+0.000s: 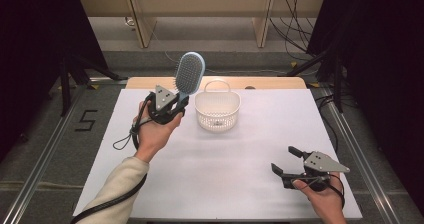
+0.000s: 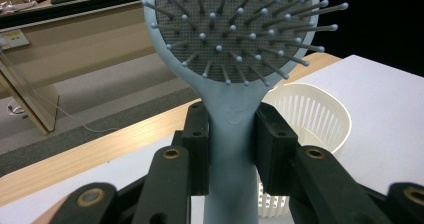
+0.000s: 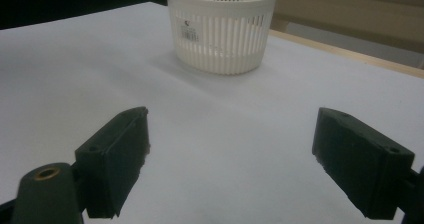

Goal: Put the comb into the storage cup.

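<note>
A white sheet covers the table (image 1: 225,164), with a strip of bare wood showing along its far edge. Left of centre in the high view we see the left gripper (image 1: 181,103) raised above the sheet, its jaws clamped on the handle of a pale blue oval plastic hairbrush (image 1: 189,74), whose head stands upright with the bristles facing us. Just right of it sits a white slotted plastic basket (image 1: 217,111). At the lower right, the right gripper (image 1: 285,160) rests low with its jaws spread wide apart and nothing between them.

High view overhead facing forward, gripper views close, all sharing basket (image 1: 217,111)
</note>
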A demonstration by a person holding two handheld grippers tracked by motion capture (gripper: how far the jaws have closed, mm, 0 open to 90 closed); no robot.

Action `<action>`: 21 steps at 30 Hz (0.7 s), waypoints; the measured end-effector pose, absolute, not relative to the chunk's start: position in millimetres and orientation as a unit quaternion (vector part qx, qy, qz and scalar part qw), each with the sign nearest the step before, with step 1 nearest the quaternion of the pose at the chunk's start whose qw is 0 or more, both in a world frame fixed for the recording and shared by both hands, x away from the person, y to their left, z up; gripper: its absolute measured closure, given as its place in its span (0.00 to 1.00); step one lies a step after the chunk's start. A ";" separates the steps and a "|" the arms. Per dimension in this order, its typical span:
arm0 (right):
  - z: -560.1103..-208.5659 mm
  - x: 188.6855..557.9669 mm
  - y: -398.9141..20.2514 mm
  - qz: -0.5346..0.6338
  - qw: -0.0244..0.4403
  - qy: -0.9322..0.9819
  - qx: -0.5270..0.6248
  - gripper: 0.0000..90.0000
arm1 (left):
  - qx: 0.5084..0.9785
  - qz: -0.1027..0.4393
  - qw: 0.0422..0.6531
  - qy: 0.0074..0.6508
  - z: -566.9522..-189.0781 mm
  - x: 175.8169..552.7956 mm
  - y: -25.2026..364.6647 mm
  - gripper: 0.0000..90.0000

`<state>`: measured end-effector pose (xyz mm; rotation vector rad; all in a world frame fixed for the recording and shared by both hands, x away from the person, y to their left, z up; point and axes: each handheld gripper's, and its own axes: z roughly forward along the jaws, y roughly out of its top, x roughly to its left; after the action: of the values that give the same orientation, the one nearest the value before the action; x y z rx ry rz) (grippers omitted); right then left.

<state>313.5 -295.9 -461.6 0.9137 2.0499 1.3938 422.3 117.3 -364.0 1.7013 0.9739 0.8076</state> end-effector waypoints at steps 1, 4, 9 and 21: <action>-461.6 313.5 -295.9 0.511 0.247 0.752 0.335 0.18 | 0.700 0.332 0.489 0.401 -364.0 422.4 117.3 0.77; -461.6 313.5 -295.9 0.511 0.247 0.752 0.335 0.18 | 0.700 0.334 0.488 0.399 -363.7 422.5 117.3 0.77; -461.6 313.5 -295.9 0.511 0.247 0.752 0.335 0.18 | 0.700 0.335 0.488 0.399 -362.9 422.7 117.2 0.77; -461.5 313.4 -295.9 0.512 0.247 0.752 0.335 0.18 | 0.699 0.334 0.492 0.397 -361.8 422.9 113.8 0.77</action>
<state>313.4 -295.9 -461.5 0.9120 2.0496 1.3949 422.9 113.8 -361.8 1.6968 0.9623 0.8092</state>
